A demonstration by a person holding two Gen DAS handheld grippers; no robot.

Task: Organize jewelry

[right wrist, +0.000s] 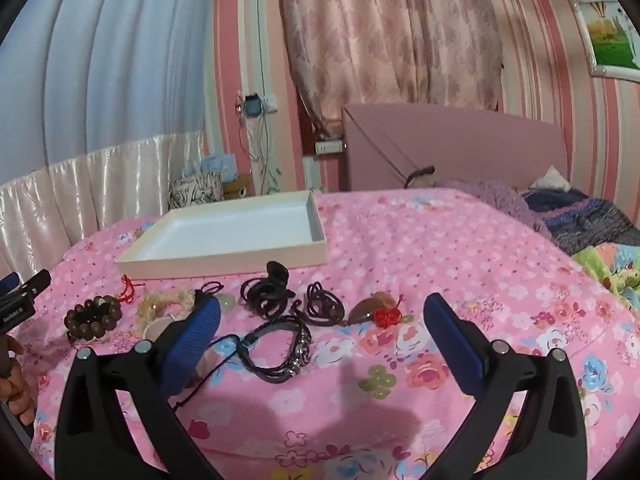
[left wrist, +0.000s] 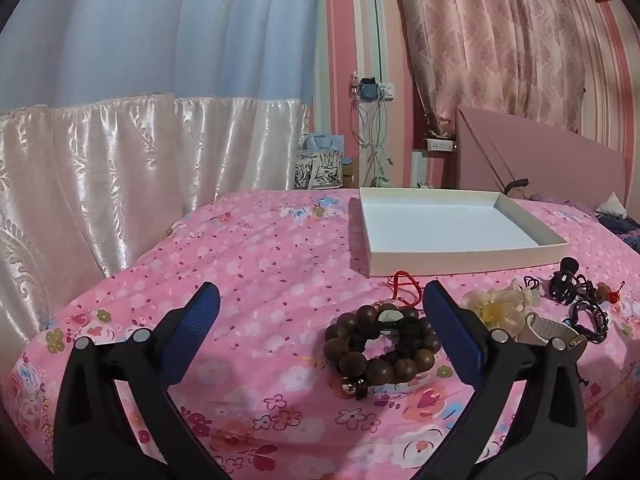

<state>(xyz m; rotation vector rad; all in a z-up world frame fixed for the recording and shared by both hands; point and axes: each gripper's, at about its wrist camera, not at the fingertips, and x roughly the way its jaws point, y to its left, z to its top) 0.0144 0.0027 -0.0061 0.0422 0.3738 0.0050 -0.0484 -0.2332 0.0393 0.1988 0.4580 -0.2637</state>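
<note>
Jewelry lies in a row on the pink floral bedspread in front of an empty white tray [left wrist: 448, 260], which also shows in the right wrist view [right wrist: 224, 260]. A brown wooden bead bracelet [left wrist: 380, 350] lies between the fingers of my open left gripper [left wrist: 320, 300]. A red cord [left wrist: 404, 284], a cream flower piece [left wrist: 494, 308] and a black hair claw [left wrist: 564, 284] lie to its right. My open right gripper [right wrist: 322, 312] is empty and hovers over a dark braided bracelet [right wrist: 280, 350]. Black cords [right wrist: 324, 306], a hair claw [right wrist: 272, 288] and a red knot pendant [right wrist: 384, 314] lie beyond it.
The bed's pink headboard [right wrist: 452, 148] stands at the back, with purple and dark blue bedding [right wrist: 576, 212] at the right. Satin curtains [left wrist: 120, 168] hang past the bed's left edge. The left gripper [right wrist: 20, 296] shows at the left edge of the right wrist view.
</note>
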